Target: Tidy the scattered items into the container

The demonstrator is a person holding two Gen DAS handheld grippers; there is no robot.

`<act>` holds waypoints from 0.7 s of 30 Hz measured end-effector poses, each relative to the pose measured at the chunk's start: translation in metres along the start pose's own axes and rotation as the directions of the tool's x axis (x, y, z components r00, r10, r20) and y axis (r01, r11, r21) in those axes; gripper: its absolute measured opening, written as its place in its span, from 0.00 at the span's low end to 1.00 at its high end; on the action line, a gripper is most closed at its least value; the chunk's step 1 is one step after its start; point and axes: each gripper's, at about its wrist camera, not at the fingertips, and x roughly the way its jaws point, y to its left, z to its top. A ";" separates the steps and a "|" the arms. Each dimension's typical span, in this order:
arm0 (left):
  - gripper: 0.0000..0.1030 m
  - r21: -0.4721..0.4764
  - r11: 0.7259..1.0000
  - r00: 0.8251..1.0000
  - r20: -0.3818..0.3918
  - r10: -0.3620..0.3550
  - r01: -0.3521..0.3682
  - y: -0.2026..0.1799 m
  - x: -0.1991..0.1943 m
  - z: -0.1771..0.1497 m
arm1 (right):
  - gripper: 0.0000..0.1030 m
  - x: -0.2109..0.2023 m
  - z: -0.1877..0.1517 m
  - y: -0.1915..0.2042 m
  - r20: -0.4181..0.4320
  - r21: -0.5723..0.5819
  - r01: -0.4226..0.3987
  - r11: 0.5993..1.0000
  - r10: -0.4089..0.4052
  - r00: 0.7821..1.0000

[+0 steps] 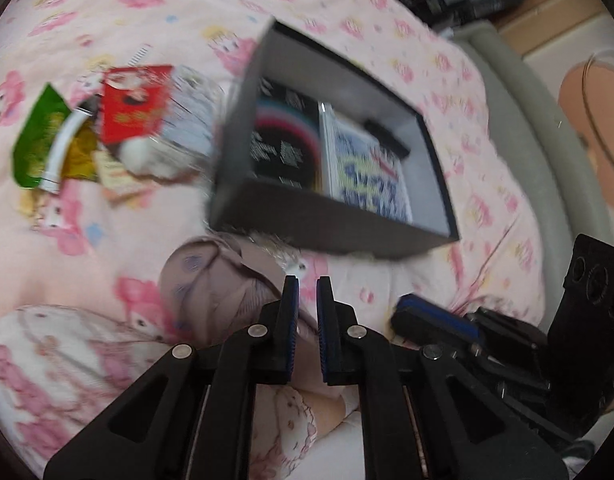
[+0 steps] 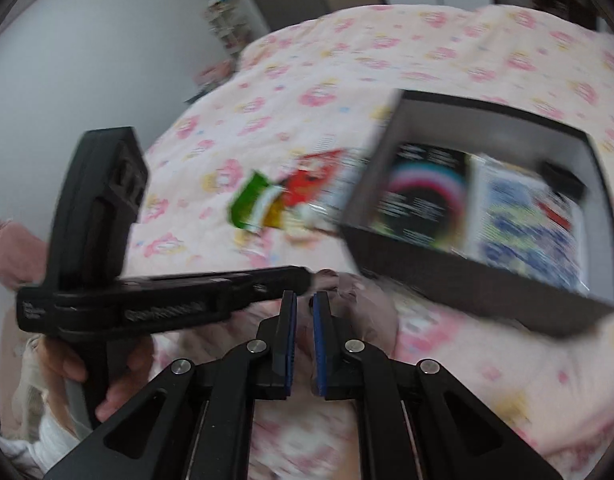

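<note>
Both the left claw (image 1: 307, 288) and right claw (image 2: 304, 304) are closed and empty; the blurred red packet (image 1: 133, 104) should be approached slowly beside the open dark cardboard box (image 1: 319, 220).

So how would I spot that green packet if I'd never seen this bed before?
Start at the big black box sitting open on the pink cartoon-print bedspread. Just beside it, on the bedspread, lies a small heap of snack packets. The green packet is at the end of that heap farthest from the box, the only green one, next to a red packet.
</note>
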 end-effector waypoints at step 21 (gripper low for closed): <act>0.36 -0.056 0.981 0.980 -0.080 0.182 -0.186 0.015 0.030 -0.023 | 0.04 0.050 -0.046 -0.047 -0.103 0.133 -0.073 0.988 0.087 0.991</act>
